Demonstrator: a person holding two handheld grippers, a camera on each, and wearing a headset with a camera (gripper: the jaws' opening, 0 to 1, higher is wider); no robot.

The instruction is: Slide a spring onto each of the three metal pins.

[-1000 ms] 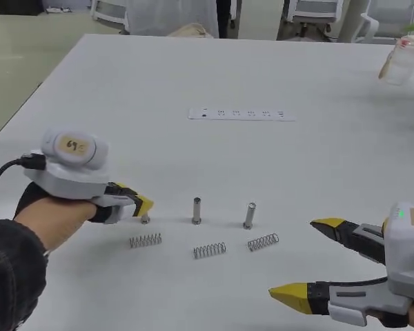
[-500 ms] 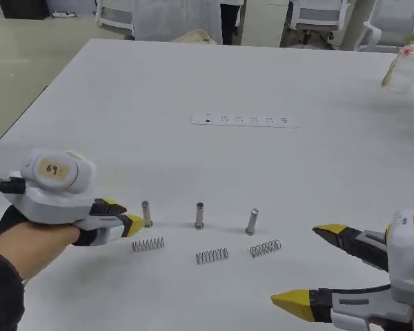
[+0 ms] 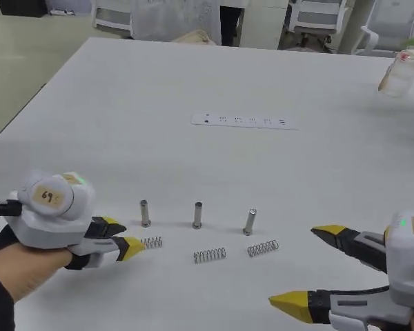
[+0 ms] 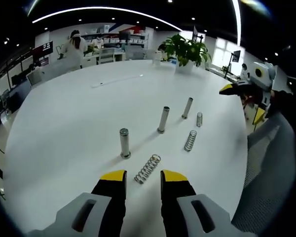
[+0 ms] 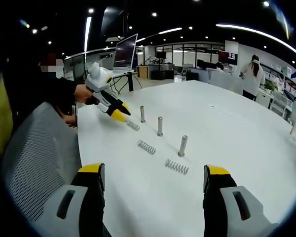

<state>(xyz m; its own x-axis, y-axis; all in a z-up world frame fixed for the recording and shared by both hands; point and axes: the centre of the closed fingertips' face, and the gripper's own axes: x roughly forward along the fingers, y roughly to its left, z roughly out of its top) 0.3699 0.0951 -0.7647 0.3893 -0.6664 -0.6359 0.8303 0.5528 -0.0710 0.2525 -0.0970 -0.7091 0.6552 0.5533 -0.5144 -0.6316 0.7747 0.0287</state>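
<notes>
Your left gripper [image 4: 143, 177] has its yellow-tipped black jaws a narrow gap apart with nothing gripped between them, low over the white surface [image 3: 193, 158]. The first small coiled metal spring [image 4: 147, 168] lies flat right at the mouth of that gap, its near end level with the tips (whether a tip touches it, I cannot tell). Just beyond it stands the first short silver metal pin [image 4: 124, 143], upright and bare. Farther along the same row you have the second silver pin [image 3: 197, 214] and the third silver pin [image 3: 250, 222], each with a spring lying on the surface just in front of it: the second coiled spring [image 3: 210, 255] and the third coiled spring [image 3: 263, 247], neither of them on a pin. Your right gripper [image 3: 307, 265] sits well apart to the right of the row, its jaws spread wide and holding nothing, pointing toward the third spring. Past the pins, toward the middle of the surface, a flat white power strip [image 3: 240, 121] lies on its own, and a clear plastic container [image 3: 400, 72] stands near the far right edge. A grey mesh chair back [image 5: 34, 163] shows beside the surface in the right gripper view.
</notes>
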